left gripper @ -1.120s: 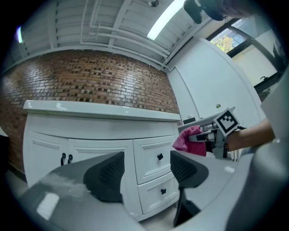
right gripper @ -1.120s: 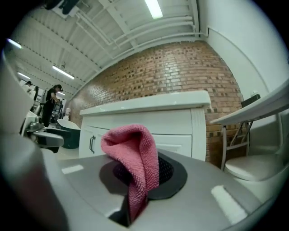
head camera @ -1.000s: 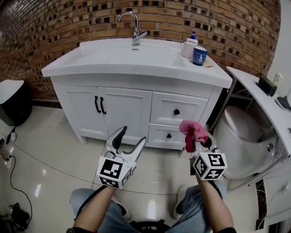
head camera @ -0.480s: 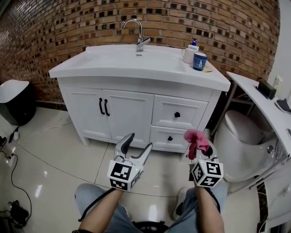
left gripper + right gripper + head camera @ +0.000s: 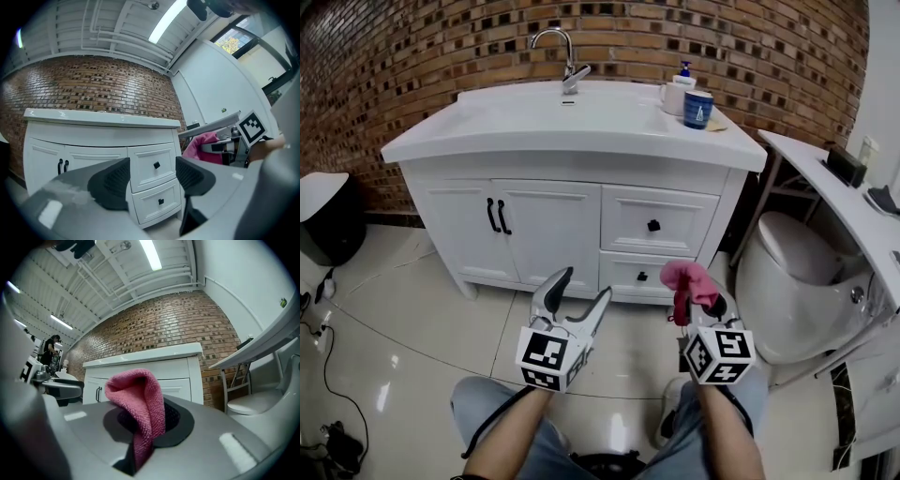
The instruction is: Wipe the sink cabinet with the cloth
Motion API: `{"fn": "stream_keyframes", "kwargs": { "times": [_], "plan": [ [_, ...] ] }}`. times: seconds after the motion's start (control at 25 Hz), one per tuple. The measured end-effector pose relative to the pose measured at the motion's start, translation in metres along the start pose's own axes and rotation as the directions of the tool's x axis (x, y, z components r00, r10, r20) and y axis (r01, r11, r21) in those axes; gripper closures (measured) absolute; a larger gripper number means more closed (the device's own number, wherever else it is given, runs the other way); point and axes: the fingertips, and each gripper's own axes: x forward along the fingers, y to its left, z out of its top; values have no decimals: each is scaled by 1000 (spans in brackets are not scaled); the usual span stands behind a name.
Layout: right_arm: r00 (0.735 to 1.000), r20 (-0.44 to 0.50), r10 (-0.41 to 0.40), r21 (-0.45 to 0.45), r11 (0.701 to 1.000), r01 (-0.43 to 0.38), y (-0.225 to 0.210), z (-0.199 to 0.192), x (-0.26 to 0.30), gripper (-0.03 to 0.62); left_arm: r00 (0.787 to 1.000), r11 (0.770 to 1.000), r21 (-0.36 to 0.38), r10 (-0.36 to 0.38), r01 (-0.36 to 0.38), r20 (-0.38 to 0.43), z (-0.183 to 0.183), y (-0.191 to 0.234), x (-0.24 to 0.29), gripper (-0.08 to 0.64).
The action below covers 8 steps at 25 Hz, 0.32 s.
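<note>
1. Head view: high, looking steeply down and forward at the sink cabinet (image 5: pixel 572 202), set back from it.
2. Left gripper view: low, facing the cabinet's drawers (image 5: pixel 152 171), nearer; the right gripper (image 5: pixel 216 146) with cloth (image 5: pixel 199 149) shows at right.
3. Right gripper view: low, facing the same cabinet front.

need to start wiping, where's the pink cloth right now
The pink cloth is clamped in the right gripper, right of centre in the head view, in front of the sink cabinet near its lower drawer, not touching it.
</note>
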Motion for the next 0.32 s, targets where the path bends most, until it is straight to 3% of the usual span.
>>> {"fn": "stream_keyframes", "kwargs": {
  "times": [0.32],
  "plan": [
    [1000, -1, 11, 11, 1000, -11, 5, -2, 7, 552, 1000, 1000, 9, -3, 3, -2, 4, 0, 5, 256]
  ]
}}
